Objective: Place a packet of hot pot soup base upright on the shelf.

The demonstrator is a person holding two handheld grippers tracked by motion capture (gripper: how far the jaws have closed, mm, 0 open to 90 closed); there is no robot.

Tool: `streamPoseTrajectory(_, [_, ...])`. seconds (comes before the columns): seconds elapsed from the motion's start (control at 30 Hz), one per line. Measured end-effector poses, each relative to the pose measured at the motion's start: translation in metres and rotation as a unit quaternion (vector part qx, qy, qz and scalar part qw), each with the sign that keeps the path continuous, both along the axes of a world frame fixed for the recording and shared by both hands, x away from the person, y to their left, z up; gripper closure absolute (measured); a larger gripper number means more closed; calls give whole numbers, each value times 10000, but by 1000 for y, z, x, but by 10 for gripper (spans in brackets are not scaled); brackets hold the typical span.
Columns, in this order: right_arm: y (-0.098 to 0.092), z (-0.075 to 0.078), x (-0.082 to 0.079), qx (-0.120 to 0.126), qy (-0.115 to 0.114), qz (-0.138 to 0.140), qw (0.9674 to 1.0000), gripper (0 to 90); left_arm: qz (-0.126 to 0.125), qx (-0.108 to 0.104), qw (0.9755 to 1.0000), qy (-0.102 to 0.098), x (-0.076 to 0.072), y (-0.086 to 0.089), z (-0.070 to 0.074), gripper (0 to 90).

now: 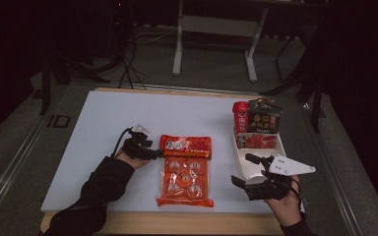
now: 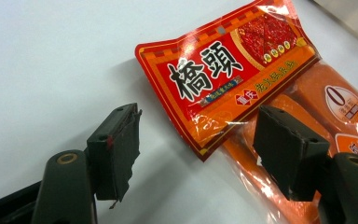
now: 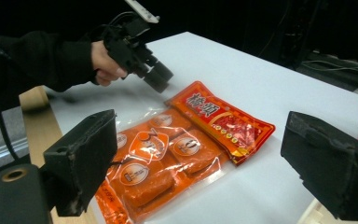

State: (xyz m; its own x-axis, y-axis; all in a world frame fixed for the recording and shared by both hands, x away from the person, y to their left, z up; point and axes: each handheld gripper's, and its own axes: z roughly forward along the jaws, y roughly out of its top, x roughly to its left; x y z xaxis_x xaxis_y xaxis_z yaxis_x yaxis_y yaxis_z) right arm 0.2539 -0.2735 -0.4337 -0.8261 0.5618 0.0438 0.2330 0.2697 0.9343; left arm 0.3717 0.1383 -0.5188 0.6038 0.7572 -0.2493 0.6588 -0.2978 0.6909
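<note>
High view: packet [image 1: 185, 169] amid bare tabletop [image 1: 103, 128]

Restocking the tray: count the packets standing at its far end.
2. A red packet stands at the left of the white tray's far end; a dark packet stands right of it. More may hide behind them.

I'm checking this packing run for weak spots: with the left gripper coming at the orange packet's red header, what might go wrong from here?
1. The left gripper is open at the corner of the orange packet's red header. A pinch on that thin corner alone may let the glossy film slip or tear.
2. The white tray already holds packets at its far end, so the long packet may not lie flat there.
3. The right gripper hovers open at the tray's near end and could block a drop-off.
</note>
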Motion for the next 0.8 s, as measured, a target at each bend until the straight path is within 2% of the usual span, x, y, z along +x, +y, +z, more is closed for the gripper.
streamPoseTrajectory(0.03, [1, -1, -1, -12, -39, -54, 10000, 105, 9, 16, 10000, 18, 2, 0, -1, 313])
streamPoseTrajectory(0.17, [5, -2, -1, -81, -9, 27, 10000, 105, 10, -10, 10000, 68, 8, -1, -6, 312])
streamPoseTrajectory(0.43, [12, -7, -2, -196, 58, 188, 9996, 118, -74, 66, 9999, 99, 15, -9, -16, 334])
streamPoseTrajectory(0.47, [13, -8, -2, -206, 78, 226, 9995, 118, -49, 146, 9998, 92, 16, -9, -18, 336])
streamPoseTrajectory(0.57, [16, -9, -4, -289, 61, 248, 9993, 119, -64, 165, 9997, 153, 19, -12, -21, 357])
streamPoseTrajectory(0.7, [16, -9, -4, -278, 55, 259, 9993, 119, -77, -85, 9996, 258, 23, -13, -24, 402])
streamPoseTrajectory(0.8, [14, -8, -4, -227, 78, 250, 9994, 131, -134, -77, 9996, 253, 26, -16, -24, 443])
